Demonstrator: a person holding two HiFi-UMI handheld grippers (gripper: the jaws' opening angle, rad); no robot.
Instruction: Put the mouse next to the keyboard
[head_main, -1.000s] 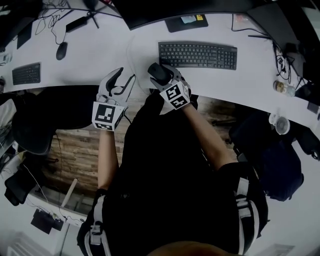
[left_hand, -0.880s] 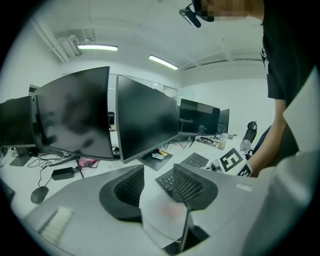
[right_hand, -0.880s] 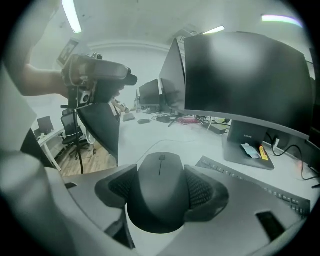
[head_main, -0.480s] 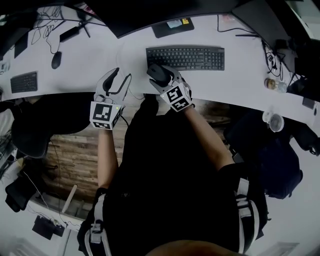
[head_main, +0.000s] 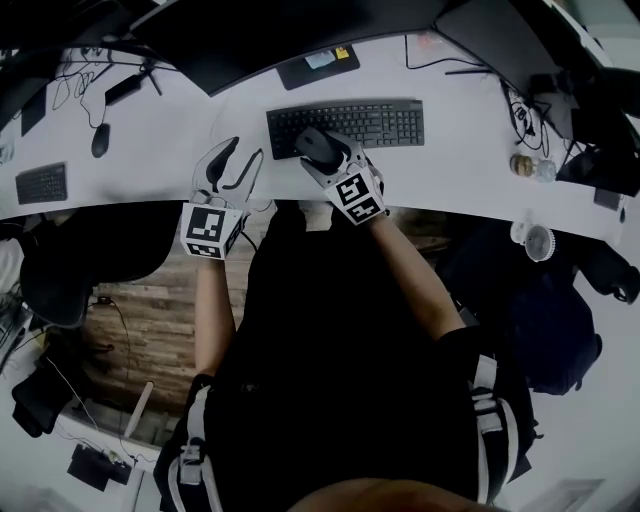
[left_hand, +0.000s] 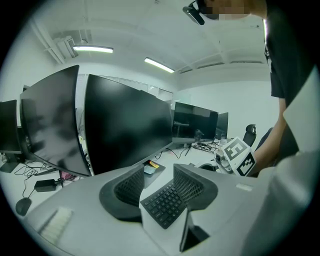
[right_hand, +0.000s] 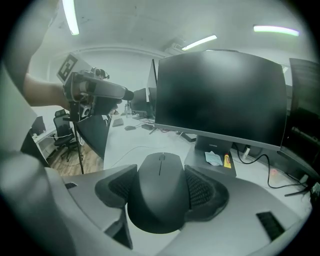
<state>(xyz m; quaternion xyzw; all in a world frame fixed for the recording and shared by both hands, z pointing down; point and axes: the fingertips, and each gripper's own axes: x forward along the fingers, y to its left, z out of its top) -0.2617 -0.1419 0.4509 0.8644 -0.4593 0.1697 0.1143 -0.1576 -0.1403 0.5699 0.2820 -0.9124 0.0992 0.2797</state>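
White desk (head_main: 180, 130) curves across the top of the head view, its front edge passing just under both grippers; dark monitors (right_hand: 220, 95) stand along its far side, screens blank, with no brand to read on them; a black keyboard (head_main: 345, 125) lies at the middle, parallel to the front edge, its key legends too small to read. Bare desk lies open on both sides of the keyboard, wider on the right, up to a tangle of cables (head_main: 520, 105) and a small jar (head_main: 528, 166); on the left a second mouse (head_main: 100, 140) and a second keyboard (head_main: 40, 183) lie well apart. The left gripper (head_main: 245, 160) hangs over the desk edge left of the keyboard, jaws wide with nothing in them; the right gripper (head_main: 325, 152) has its mesh pads pressed on both flanks of the black mouse (right_hand: 159, 195), held above the desk at the keyboard's front left corner. Behind the keyboard a black pad (head_main: 318, 65) carries what may be a tissue and a yellow tag, print unreadable; the only clear marks are the black-and-white squares on each gripper's cube.
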